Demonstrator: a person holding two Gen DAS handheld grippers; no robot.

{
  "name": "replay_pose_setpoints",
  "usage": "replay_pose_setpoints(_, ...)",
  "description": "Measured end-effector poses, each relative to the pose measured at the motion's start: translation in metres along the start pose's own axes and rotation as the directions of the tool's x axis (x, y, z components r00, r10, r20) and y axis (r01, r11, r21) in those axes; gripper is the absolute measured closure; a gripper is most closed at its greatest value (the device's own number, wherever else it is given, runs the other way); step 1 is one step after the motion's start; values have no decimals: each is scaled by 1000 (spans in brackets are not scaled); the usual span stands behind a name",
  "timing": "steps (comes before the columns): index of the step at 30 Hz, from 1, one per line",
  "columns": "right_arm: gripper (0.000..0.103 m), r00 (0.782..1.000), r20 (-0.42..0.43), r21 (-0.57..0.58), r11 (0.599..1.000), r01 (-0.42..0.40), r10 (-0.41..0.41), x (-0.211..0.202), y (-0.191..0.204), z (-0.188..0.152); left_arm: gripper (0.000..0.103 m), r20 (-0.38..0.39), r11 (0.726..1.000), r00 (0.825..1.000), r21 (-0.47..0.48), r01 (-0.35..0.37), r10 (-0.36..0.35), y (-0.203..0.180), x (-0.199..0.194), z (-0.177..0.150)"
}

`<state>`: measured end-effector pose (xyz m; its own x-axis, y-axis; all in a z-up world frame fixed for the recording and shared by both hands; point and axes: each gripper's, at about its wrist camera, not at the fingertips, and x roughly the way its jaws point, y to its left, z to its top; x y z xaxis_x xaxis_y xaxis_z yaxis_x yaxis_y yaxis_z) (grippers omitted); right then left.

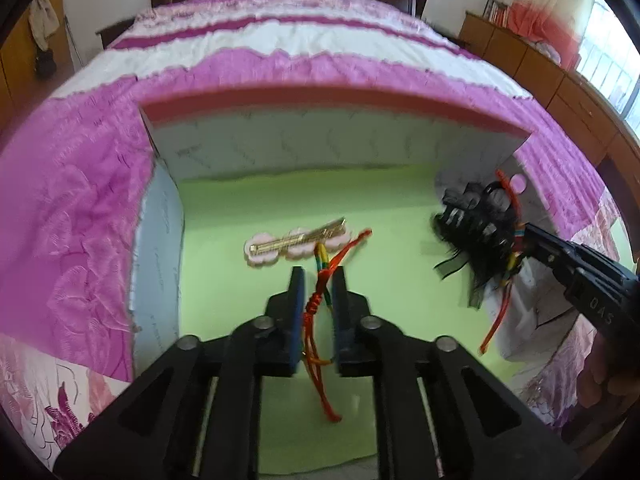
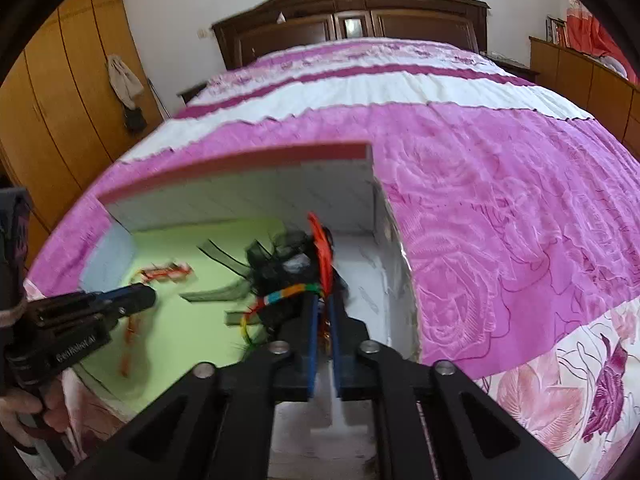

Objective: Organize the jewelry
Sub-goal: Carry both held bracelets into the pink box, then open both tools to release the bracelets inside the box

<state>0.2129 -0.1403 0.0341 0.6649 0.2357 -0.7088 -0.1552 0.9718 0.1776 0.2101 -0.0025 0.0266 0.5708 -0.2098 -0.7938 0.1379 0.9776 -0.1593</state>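
1. The left gripper [image 1: 318, 276] hangs over the green floor of the open-topped foam box [image 1: 280, 148]. Its blue pads stand slightly apart, with the red knotted cord bracelet [image 1: 320, 300] running between them. I judge they no longer pinch it, though the cord may touch one pad. If the knot catches on a pad as the gripper lifts away, the bracelet could be dragged back out of the box.

2. The bracelet's loose end lies at 12 o'clock from the left fingertips, just beside, perhaps touching, the pink hair clip with its gold bar [image 1: 298, 242]. A snagged cord could sweep the clip out of place.

3. The right gripper [image 2: 325, 300] is at the box's white section, at 3 o'clock in the left wrist view. Its pads are narrowly apart, and whether they press on anything I cannot tell. A multicoloured cord bracelet [image 2: 290, 293] crosses right at its fingertips, against the black ribbon hair accessory [image 2: 276, 264]. The two look entangled, so pulling one could haul both.

4. Red cord [image 1: 496, 320] trails over the near edge at 5 o'clock from that black piece; it may slide out.

5. The box sits on a soft pink quilt [image 2: 500, 200]; a downward push could tilt it.
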Motion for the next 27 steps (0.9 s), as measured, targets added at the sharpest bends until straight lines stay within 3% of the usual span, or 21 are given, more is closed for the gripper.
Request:
replay_pose_setpoints(1, 73, 1000, 8, 1, 1000, -1, 1, -2, 1, 0, 78, 21, 1000, 1000, -3, -2, 2, -1, -5, 0)
replay_pose_setpoints(2, 72, 1000, 19, 2, 1000, -12, 11, -7, 1, 1, 69, 35, 1000, 999, -9, 0, 1, -1, -10, 1)
replay_pose_setpoints(3, 72, 999, 28, 1, 1000, -18, 18, -11, 2, 1, 68, 55, 1000, 998, -14, 8, -7, -1, -16, 0)
replay_pose_setpoints(13, 59, 991, 132, 1, 999, -38, 38, -68, 15, -7, 66, 137, 1000, 991, -19, 12, -9, -6, -64, -8)
replay_pose_setpoints(27, 49, 961, 266, 15, 997, -81, 74, -148, 29, -41, 65, 229, 1000, 973, 16, -2, -2, -27, -126, -41)
